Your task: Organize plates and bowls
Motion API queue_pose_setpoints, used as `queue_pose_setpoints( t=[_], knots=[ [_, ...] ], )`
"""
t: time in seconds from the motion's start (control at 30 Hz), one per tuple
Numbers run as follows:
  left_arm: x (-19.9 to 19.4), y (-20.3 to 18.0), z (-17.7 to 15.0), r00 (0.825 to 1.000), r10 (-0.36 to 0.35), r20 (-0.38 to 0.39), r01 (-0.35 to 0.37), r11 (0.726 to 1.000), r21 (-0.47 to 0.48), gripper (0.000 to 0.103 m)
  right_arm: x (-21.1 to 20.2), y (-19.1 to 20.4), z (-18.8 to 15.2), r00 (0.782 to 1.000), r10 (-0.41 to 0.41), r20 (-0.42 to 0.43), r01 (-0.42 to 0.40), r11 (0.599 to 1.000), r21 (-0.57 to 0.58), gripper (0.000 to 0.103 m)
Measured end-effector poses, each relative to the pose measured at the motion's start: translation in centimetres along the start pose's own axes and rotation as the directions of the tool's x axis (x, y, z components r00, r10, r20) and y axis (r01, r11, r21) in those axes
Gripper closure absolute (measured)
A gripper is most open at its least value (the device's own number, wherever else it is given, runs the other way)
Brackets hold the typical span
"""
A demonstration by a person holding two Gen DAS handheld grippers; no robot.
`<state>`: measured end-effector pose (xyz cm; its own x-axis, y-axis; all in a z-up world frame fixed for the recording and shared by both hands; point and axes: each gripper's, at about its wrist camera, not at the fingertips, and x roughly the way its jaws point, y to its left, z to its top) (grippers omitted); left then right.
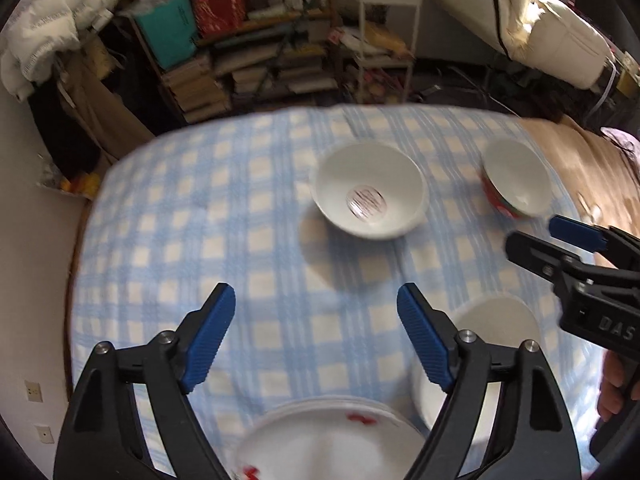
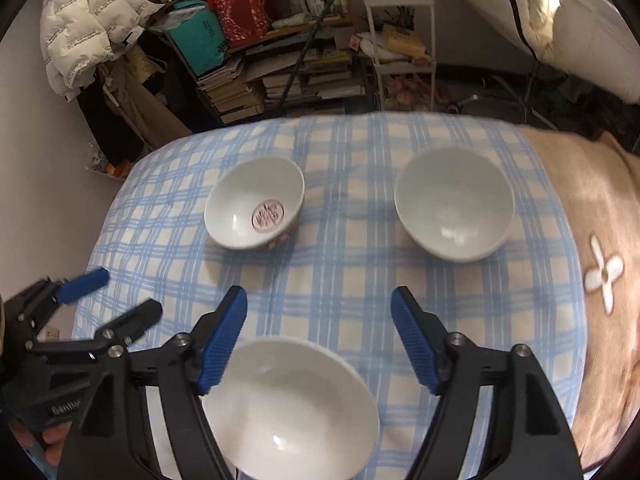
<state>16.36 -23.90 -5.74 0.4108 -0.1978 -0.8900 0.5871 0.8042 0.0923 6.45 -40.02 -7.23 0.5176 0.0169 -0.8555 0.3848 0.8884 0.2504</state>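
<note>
My left gripper [image 1: 315, 292] hangs open over the checked cloth, nothing between its fingers. Just below it lies a stack of white plates [image 1: 328, 440] with red marks. My right gripper [image 2: 320, 294] is open too, above and just beyond a plain white bowl [image 2: 292, 400], also seen as the near white bowl [image 1: 496, 320]. Farther back stand a bowl with a red stamp inside [image 2: 256, 204] [image 1: 368, 196] and another white bowl [image 2: 454, 204], red-patterned outside [image 1: 514, 180]. Each gripper shows in the other view: the right gripper [image 1: 534, 234], the left gripper [image 2: 128, 292].
A blue-and-white checked cloth [image 2: 340, 280] [image 1: 200, 240] covers the surface, with a tan blanket [image 2: 592, 220] along its right side. Behind it stand a cluttered bookshelf [image 2: 248, 80] and a white cart [image 2: 400, 40]. A hand [image 1: 612, 392] holds the right gripper.
</note>
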Motion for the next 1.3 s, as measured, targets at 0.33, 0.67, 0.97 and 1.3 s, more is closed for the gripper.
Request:
queue_pose_setpoints(
  t=[0.33,0.67,0.97,1.3],
  knots=[
    [4.3,1.7,5.2,0.999,0.032,-0.001,-0.032,0.999,-0.035,0.018,2.6,-1.2,4.2,1.000,-0.006,0.030,0.006,1.000,0.001,0.023],
    [9.8,2.3,7.0,0.999,0.042,-0.032,-0.043,0.999,-0.031,0.018,7.7,-0.6,6.0,0.998,0.050,-0.028,-0.051,0.999,-0.019,0.040],
    [12.9,1.9,7.3,0.998,-0.022,-0.063,0.020,0.999,-0.032,0.055,11.5,-0.6,5.8,0.992,0.082,-0.095,-0.084,0.996,-0.011,0.074],
    [13.6,0.7,6.9,0.985,-0.140,-0.097,0.135,0.989,-0.060,0.097,12.8,0.4,5.7,0.987,0.108,-0.123,-0.110,0.994,-0.012,0.093]
  ],
)
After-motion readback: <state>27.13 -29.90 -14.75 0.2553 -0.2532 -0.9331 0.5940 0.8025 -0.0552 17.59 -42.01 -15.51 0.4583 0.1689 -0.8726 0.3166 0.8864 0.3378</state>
